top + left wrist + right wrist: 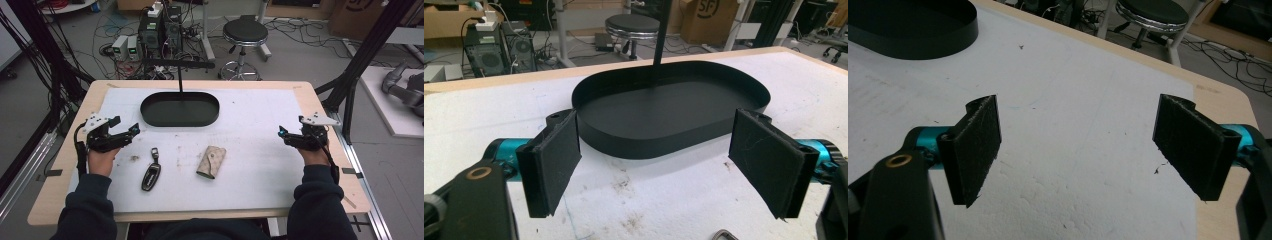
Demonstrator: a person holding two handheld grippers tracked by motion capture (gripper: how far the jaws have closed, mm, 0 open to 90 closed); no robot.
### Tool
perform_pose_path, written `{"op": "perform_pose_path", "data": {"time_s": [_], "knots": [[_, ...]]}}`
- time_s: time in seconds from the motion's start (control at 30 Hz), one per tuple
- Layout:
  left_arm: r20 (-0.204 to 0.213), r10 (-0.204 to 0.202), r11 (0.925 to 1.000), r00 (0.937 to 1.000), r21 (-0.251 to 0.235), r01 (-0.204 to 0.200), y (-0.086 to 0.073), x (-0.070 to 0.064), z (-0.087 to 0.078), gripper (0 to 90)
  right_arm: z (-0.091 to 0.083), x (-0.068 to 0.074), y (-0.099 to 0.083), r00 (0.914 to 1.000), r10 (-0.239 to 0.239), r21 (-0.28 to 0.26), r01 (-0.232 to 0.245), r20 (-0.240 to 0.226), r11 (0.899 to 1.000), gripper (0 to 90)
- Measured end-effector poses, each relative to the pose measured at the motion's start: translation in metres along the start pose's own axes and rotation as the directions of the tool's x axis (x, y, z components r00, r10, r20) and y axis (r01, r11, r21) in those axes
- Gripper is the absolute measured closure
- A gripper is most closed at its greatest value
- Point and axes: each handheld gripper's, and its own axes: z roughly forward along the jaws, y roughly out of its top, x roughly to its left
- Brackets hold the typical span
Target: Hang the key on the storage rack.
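Note:
A black car key fob (pixel 151 174) with a metal loop lies on the white mat near the front left. To its right lies a beige patterned key pouch (pixel 211 161). A black oval tray (pixel 180 109) with an upright post sits at the back of the mat, and in the left gripper view the tray (pixel 664 112) is just ahead of the jaws. My left gripper (pixel 126 128) hovers open at the mat's left edge, holding nothing. My right gripper (pixel 283 135) is open over the mat's right side, also holding nothing. The fob's loop (pixel 724 235) peeks in at the bottom.
The white mat (pixel 250 120) covers a wooden table (pixel 327 165). Behind the table stand a black stool (pixel 244 35), computer boxes and cables on the floor. Black frame posts rise at both sides. The mat between pouch and right gripper is bare.

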Motion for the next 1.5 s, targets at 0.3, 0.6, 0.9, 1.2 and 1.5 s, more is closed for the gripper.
{"op": "perform_pose_path", "data": {"time_s": [0.3,0.6,0.9,1.2,1.5], "knots": [[-0.009,-0.008,0.9986,0.9999,0.052,0.008,-0.001,-0.007,0.005,21.4,0.001,-0.001,-0.001,0.9999,0.01,0.006,-0.01,-0.01,1.0,19.9],[0.042,-0.001,0.9637,0.9991,0.267,-0.011,-0.019,-0.033,0.019,23.1,-0.001,0.002,0.0,1.0,0.001,0.008,-0.001,-0.01,1.0,19.9],[0.092,-0.012,0.908,0.9957,0.418,-0.028,-0.033,-0.047,0.03,32.3,0.001,0.008,0.002,0.9997,-0.019,0.014,0.02,-0.012,1.0,19.9],[0.04,0.074,0.8619,0.9964,0.5,-0.084,-0.038,-0.065,0.041,31.0,0.001,0.007,0.0,0.9998,-0.016,0.025,0.016,-0.009,1.0,19.9],[0.03,0.116,0.8558,0.9927,0.504,-0.116,-0.034,-0.06,0.037,65.2,0.001,0.007,-0.001,0.9999,-0.016,0.032,0.016,-0.001,0.999,19.9]]}}
